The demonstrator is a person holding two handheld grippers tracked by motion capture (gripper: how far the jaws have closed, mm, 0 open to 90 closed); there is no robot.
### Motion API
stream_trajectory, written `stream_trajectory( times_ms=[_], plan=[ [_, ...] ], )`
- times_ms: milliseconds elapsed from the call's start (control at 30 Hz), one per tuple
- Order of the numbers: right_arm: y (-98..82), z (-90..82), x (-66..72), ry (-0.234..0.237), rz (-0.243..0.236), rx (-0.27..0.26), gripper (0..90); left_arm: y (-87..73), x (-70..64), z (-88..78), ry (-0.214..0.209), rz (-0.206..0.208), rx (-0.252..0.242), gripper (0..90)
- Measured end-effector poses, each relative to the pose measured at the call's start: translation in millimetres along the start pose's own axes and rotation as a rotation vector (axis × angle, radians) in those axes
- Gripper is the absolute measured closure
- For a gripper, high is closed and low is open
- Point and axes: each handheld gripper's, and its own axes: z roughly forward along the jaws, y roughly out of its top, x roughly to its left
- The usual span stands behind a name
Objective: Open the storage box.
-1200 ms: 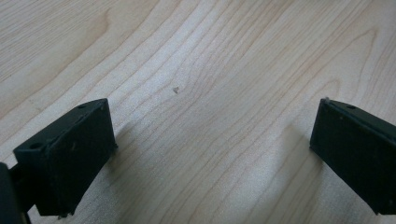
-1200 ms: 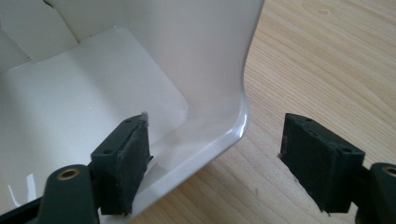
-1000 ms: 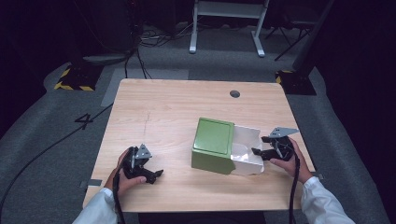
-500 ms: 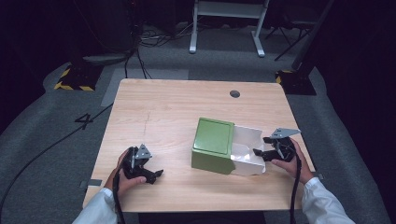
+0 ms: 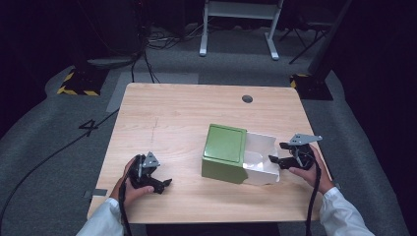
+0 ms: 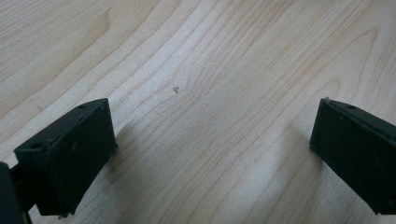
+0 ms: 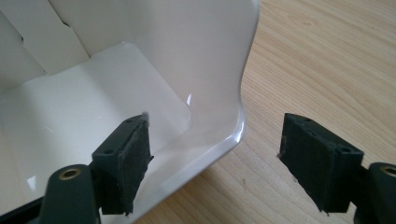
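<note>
1. the right gripper (image 5: 281, 153) sits at the open end of the white inner tray (image 5: 260, 160), which is slid partway out of the green box sleeve (image 5: 223, 153) on the wooden table (image 5: 187, 108).
2. in the right gripper view, its jaws are spread wide and straddle the tray's end wall (image 7: 233, 70): one pad (image 7: 133, 149) hangs inside the tray over its glossy floor, the other pad (image 7: 317, 158) stands outside over bare wood. neither pad touches the wall, so nothing is pinched.
3. the key relation: the wall lies between the jaws, nearer the inner pad, so closing would likely catch it; the rest of the tray runs straight ahead of this claw, its long axis continuing into the sleeve beyond.
4. the left gripper (image 5: 158, 184) rests on the table near the person's edge, well apart from the box; the sleeve lies off to its right and a little farther from the person. its jaws are parted wide with bare wood between them (image 6: 210, 140), holding nothing.
5. the right hand is clearly the nearer one, so i judge the tray's next handling falls to it; the sleeve stands unheld and could slide along if the tray is pushed or pulled.
</note>
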Motion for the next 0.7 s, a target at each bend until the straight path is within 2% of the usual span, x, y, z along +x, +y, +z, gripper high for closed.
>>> stream_trajectory(
  times_ms=[700],
  plan=[
    [7.3, -13.5, 0.1, -0.018, -0.029, -0.029, 24.1, 0.0, 0.0, 0.0, 0.000, 0.000, 0.000, 0.3]
  ],
)
